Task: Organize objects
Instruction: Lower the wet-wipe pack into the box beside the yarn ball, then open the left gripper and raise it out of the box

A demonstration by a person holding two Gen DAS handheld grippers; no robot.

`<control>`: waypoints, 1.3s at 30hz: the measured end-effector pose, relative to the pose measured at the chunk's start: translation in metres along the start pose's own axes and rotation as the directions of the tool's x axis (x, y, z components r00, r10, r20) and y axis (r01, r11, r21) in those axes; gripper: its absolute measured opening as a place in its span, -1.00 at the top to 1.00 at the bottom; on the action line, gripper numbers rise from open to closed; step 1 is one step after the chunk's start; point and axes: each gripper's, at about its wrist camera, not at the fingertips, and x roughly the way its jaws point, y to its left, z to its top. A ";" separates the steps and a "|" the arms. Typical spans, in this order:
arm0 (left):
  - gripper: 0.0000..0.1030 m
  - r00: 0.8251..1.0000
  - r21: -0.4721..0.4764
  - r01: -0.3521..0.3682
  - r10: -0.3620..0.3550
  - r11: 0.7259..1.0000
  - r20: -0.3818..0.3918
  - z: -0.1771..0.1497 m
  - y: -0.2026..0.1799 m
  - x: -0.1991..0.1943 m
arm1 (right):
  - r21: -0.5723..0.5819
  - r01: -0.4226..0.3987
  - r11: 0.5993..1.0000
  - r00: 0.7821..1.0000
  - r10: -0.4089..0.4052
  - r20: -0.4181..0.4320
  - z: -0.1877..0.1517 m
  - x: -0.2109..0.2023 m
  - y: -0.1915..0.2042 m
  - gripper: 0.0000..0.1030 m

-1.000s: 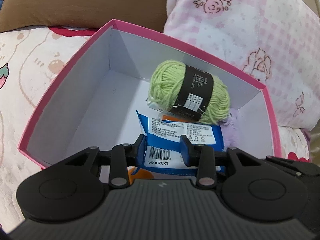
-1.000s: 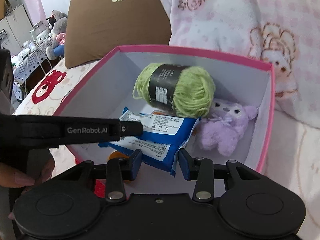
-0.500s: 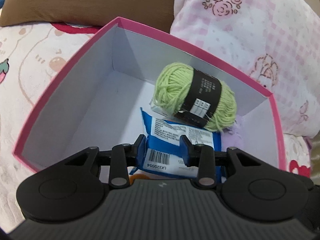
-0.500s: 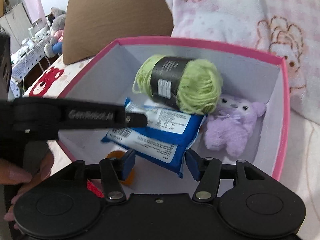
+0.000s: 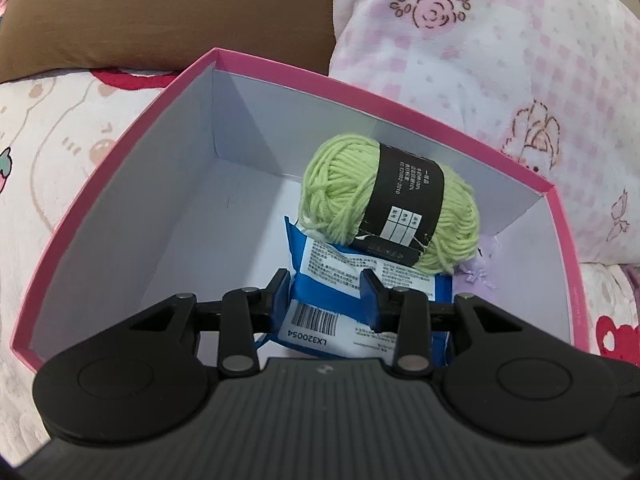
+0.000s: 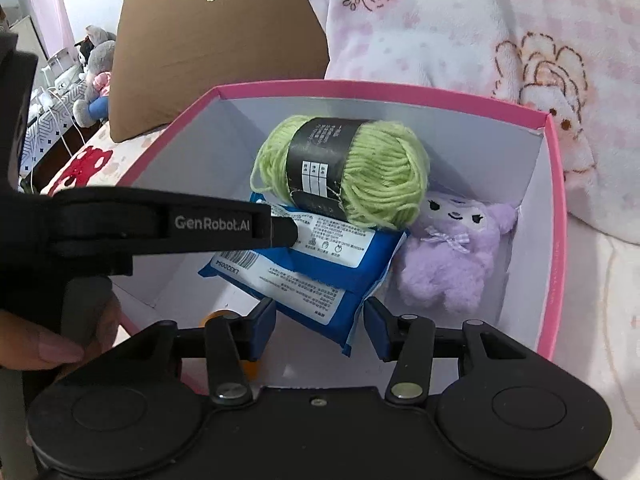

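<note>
right gripper jaws freed the blue packet, just narrowing again

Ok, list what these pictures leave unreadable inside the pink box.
- Orange item: right wrist view, mostly hidden by the blue packet and right gripper.
- Purple plush: left wrist view, only a sliver shows behind the green yarn.
- Yarn label text: both views, too small.

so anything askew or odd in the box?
Mostly tidy. The green yarn ball sits on the far edge of the blue packet, which lies tilted rather than flat on the pink box floor. The yarn's black band looks torn at its lower edge.
</note>
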 end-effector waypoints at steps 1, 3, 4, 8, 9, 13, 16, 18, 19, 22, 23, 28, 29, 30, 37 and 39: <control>0.31 1.000 -0.006 0.007 -0.007 1.000 -0.001 0.000 0.001 0.000 | 0.000 0.001 1.000 1.000 -0.001 0.002 0.000 0.000 0.000 -0.05; 0.31 0.999 -0.030 0.033 -0.033 0.999 -0.002 0.001 0.003 0.001 | -0.007 0.021 1.000 1.000 -0.020 0.014 -0.001 0.000 0.001 -0.05; 0.31 0.999 -0.051 0.053 -0.053 0.997 -0.003 0.001 0.005 0.000 | -0.015 0.040 0.999 0.999 -0.039 0.022 -0.001 0.000 0.002 -0.03; 0.30 0.998 -0.044 0.063 -0.064 0.997 -0.014 -0.001 0.005 0.003 | -0.034 0.070 0.997 0.997 -0.069 0.035 -0.003 0.000 0.004 -0.01; 0.27 0.998 -0.027 0.053 -0.054 0.998 -0.020 -0.002 0.003 0.003 | -0.037 0.071 0.997 0.997 -0.070 0.032 -0.003 0.000 0.004 0.00; 0.23 0.999 -0.017 0.042 -0.043 0.999 -0.032 -0.007 0.000 0.007 | -0.046 0.077 0.996 0.997 -0.076 0.034 -0.005 -0.004 0.005 0.00; 0.18 0.997 -0.032 0.049 -0.051 0.998 -0.050 -0.010 0.004 0.007 | -0.052 0.064 0.997 0.997 -0.062 0.044 -0.005 -0.014 0.005 -0.04; 0.11 0.997 -0.048 0.054 -0.057 0.997 -0.057 -0.012 0.006 0.005 | -0.067 0.050 0.996 0.998 -0.047 0.038 -0.006 -0.018 0.007 -0.08; 0.11 0.996 -0.051 0.054 -0.057 0.997 -0.061 -0.013 0.006 0.004 | -0.078 0.052 0.996 0.998 -0.049 0.038 -0.007 -0.020 0.009 -0.09; 0.11 0.997 -0.077 0.051 -0.056 0.996 -0.058 -0.014 0.007 0.000 | -0.082 0.065 0.994 0.997 -0.061 0.052 -0.008 -0.024 0.011 -0.09; 0.11 0.997 -0.086 0.051 -0.056 0.995 -0.058 -0.014 0.007 -0.003 | -0.078 0.060 0.995 0.997 -0.056 0.053 -0.008 -0.026 0.011 -0.09; 0.00 0.997 -0.103 0.064 -0.068 0.993 -0.037 -0.011 0.011 -0.026 | -0.085 0.055 0.995 0.997 -0.049 0.065 -0.010 -0.045 0.009 -0.10; -0.03 0.997 -0.103 0.064 -0.067 0.993 -0.032 -0.010 0.011 -0.032 | -0.086 0.053 0.995 0.997 -0.047 0.066 -0.011 -0.049 0.009 -0.10; -0.06 0.998 -0.098 0.061 -0.064 0.993 -0.029 -0.009 0.011 -0.037 | -0.086 0.048 0.995 0.997 -0.042 0.067 -0.011 -0.054 0.009 -0.10; -0.16 0.999 -0.057 0.025 -0.027 0.998 -0.030 -0.004 0.001 -0.079 | -0.125 0.046 0.991 0.995 -0.035 0.091 -0.014 -0.085 0.017 -0.10; -0.20 0.999 -0.039 0.013 -0.014 0.999 -0.037 -0.005 -0.004 -0.091 | -0.111 0.048 0.993 0.994 -0.036 0.105 -0.016 -0.095 0.018 -0.10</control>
